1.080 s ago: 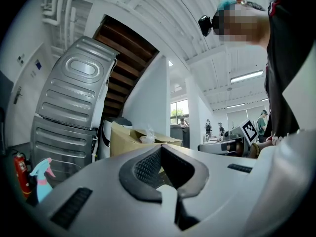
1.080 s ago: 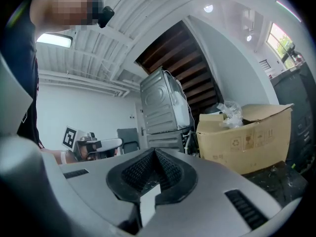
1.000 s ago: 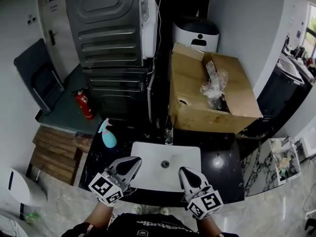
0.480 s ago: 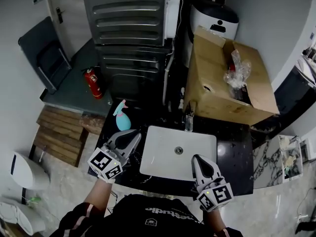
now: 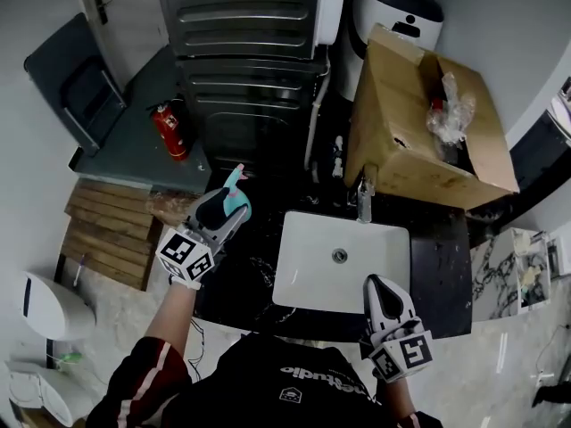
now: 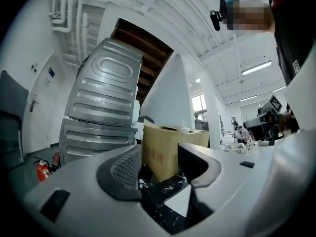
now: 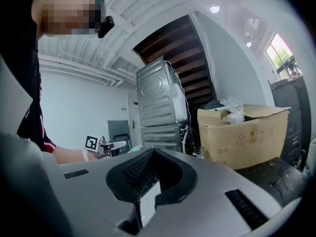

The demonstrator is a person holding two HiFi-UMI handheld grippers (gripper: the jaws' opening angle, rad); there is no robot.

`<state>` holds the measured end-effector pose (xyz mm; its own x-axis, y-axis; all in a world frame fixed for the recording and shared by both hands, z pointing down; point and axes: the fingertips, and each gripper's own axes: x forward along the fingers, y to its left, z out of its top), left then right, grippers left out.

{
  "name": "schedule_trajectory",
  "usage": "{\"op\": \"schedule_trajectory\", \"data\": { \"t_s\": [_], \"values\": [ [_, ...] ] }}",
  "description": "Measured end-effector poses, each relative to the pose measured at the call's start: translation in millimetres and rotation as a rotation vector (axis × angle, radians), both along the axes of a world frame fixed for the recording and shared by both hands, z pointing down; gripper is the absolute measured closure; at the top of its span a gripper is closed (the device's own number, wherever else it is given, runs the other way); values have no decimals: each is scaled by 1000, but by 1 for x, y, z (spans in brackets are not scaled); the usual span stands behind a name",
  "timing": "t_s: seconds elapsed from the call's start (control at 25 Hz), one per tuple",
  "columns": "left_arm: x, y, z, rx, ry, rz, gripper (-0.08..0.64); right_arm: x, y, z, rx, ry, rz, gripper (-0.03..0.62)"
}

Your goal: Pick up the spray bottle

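scene vs a second ago: the grey ribbed machine and the cardboard box sit further right in the head view. The worktop's left end is now near centre.
left tongs: they were at the sink's front edge with the jaws together. Now they are out at the worktop's rear-left corner, and the jaws have just been opening and stand apart with nothing in the gap.
right tongs: they have dropped back to the sink's front-right corner. Jaws together, nothing held.
spray bottle: same spot, upright on the worktop's rear-left corner. Teal body, pink nozzle. The left tongs now overlap it in the head view, and I cannot tell whether they touch.
cardboard box: top flaps open, standing on the worktop behind the sink. Crumpled clear plastic wrap sticks out of it, with something dark beneath that I cannot make out.
sink: white rectangular basin with a drain at its middle and a tap at its rear edge.
head view only: the bottle itself, and the wooden pallet on the floor to the left. The fire extinguisher is seen from above.
left gripper view only: the gap of the left tongs frames black worktop and the box, with no bottle in it. The extinguisher is low at left.
right gripper view only: the closed right tongs, and beyond them the marker cube of the left tongs on the person's arm. Printed marks show on the box's side.
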<state>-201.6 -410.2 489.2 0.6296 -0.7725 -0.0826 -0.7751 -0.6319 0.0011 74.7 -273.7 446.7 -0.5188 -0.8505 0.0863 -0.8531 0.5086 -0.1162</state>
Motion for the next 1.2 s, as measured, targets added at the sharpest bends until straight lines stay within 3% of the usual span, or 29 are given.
{"op": "schedule_trajectory", "data": {
  "t_s": [0.16, 0.32, 0.76, 1.2],
  "values": [
    [-17, -30, 18, 5, -28, -8, 295, -7, 6, 0, -6, -21, 36, 555],
    [-32, -61, 38, -12, -46, -51, 293, 1, 9, 23, -58, 55, 82, 555],
    [-28, -106, 80, -102, -41, -42, 300, -4, 12, 30, -88, 72, 139, 555],
    [-25, -114, 83, -100, -66, -56, 474, -2, 16, 31, -98, 81, 129, 555]
  ]
}}
